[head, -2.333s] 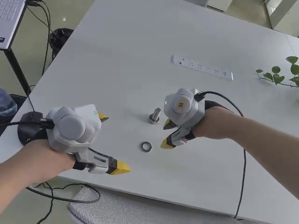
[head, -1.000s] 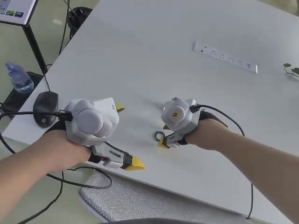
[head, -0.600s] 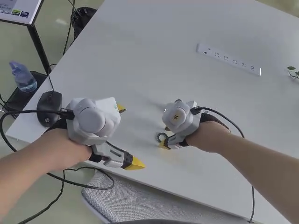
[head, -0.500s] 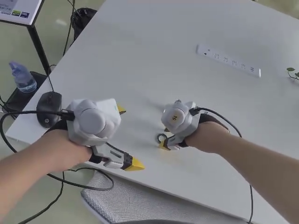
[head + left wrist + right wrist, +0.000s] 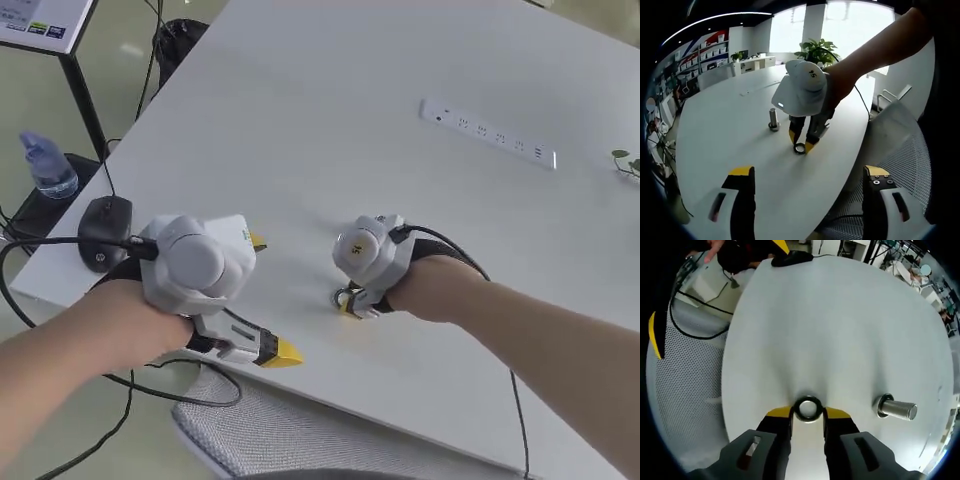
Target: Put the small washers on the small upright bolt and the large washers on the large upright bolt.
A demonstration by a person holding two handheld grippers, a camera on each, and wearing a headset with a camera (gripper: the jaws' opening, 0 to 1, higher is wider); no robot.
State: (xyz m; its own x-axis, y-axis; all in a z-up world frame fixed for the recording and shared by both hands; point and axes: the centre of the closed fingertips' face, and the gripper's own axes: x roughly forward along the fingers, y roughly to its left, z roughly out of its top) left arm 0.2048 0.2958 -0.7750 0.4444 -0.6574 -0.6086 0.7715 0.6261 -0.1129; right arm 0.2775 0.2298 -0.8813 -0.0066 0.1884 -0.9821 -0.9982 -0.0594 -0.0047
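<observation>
A small metal washer (image 5: 807, 399) lies on the white table (image 5: 300, 120), pinched between the yellow tips of my right gripper (image 5: 808, 413), which is shut on it. In the head view, that gripper (image 5: 345, 302) points down at the table near its front edge, and the washer (image 5: 341, 296) peeks out at its tips. An upright steel bolt (image 5: 895, 409) stands just beside the washer. From the left gripper view, the bolt (image 5: 773, 120) sits behind the washer (image 5: 799, 148). My left gripper (image 5: 809, 172) hangs open and empty at the table's front left (image 5: 270, 297).
A white power strip (image 5: 487, 135) lies at the far right of the table. A black mouse (image 5: 105, 215) and a water bottle (image 5: 45, 165) sit beyond the table's left edge. A grey mesh chair (image 5: 260, 430) is under the front edge.
The right gripper came down from beside the bolt onto the washer and closed its tips on it. The left gripper stayed open at the front left.
</observation>
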